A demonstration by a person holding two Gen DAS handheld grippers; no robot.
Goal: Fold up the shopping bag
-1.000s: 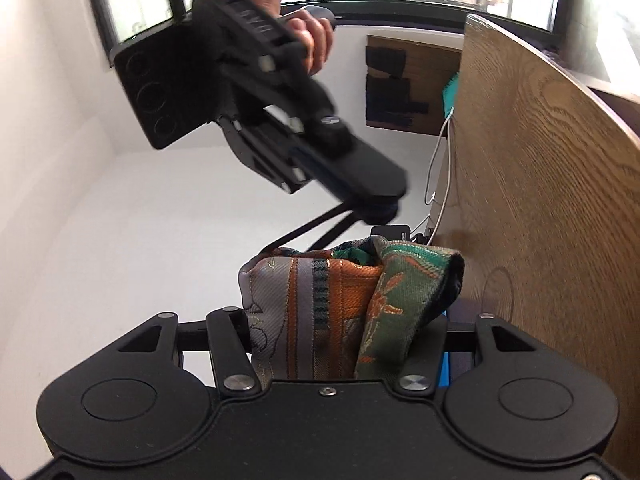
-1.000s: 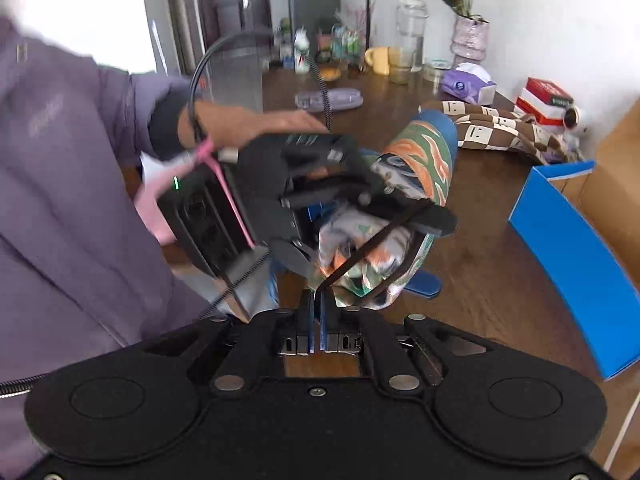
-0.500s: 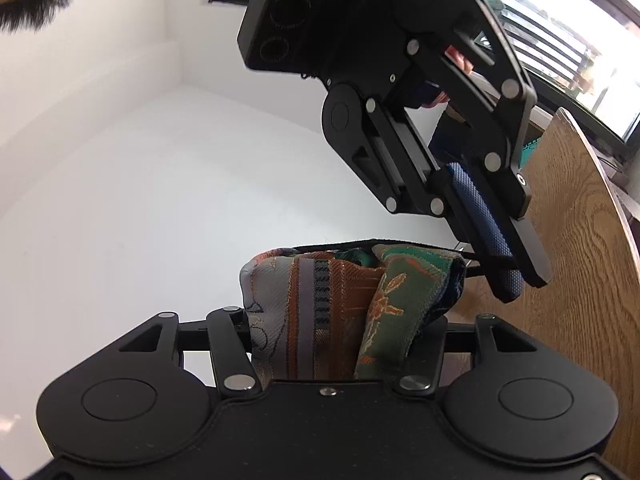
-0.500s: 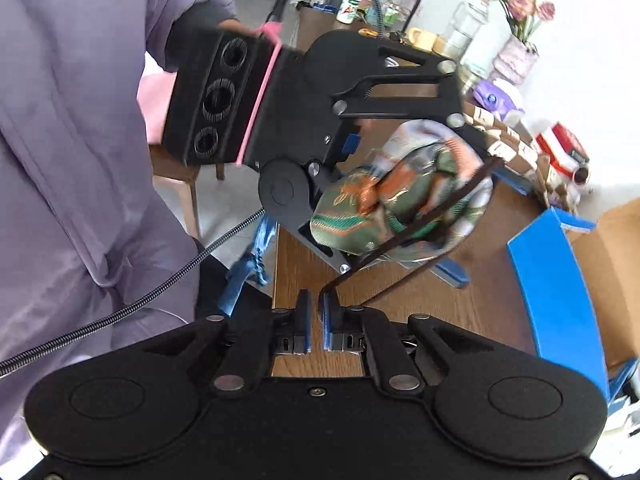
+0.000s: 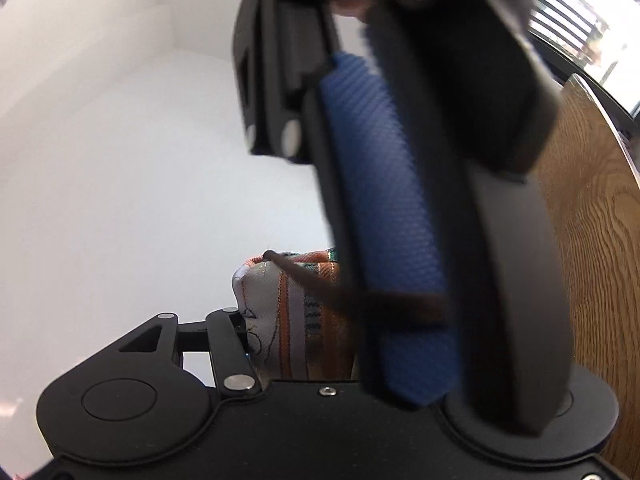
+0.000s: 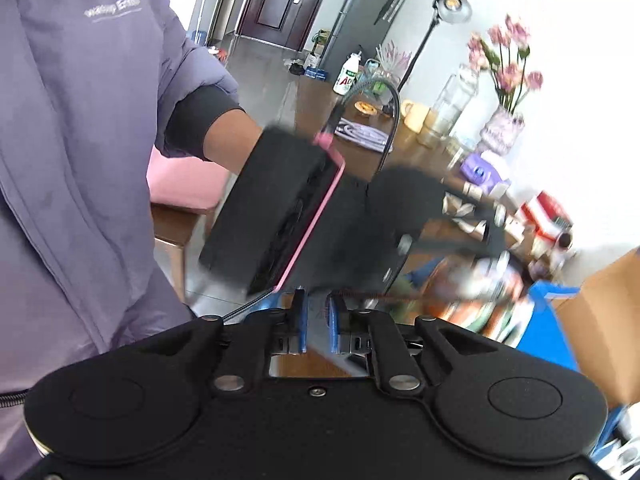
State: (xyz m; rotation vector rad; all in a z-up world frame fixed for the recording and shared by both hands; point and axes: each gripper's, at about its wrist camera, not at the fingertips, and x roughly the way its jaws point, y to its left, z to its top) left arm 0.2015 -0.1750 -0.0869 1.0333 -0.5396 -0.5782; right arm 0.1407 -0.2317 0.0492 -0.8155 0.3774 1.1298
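My left gripper (image 5: pixel 304 332) is shut on the folded shopping bag (image 5: pixel 288 312), a patterned orange, green and grey bundle. A thin dark strap (image 5: pixel 320 288) runs across the bundle's top and over the blue pad (image 5: pixel 380 200) of my right gripper, which looms blurred right in front of the left camera. In the right wrist view my right gripper (image 6: pixel 316 320) has its jaws opening, with a narrow gap between the blue pads and nothing in it. The strap (image 6: pixel 380 295) leaves the right-hand pad's tip toward the blurred bag (image 6: pixel 480 296).
A wooden table (image 6: pixel 404 148) carries a vase of flowers (image 6: pixel 504 120), jars, a mug and boxes. A blue box (image 6: pixel 548 336) and a cardboard box (image 6: pixel 608 312) stand at the right. The person's purple jacket (image 6: pixel 80 160) fills the left. The left gripper's black housing (image 6: pixel 280 216) is close ahead.
My right gripper has swung in close to the left camera and now fills that view. Its pads, pinched on the strap before, have parted. The bag has shifted right in the right wrist view.
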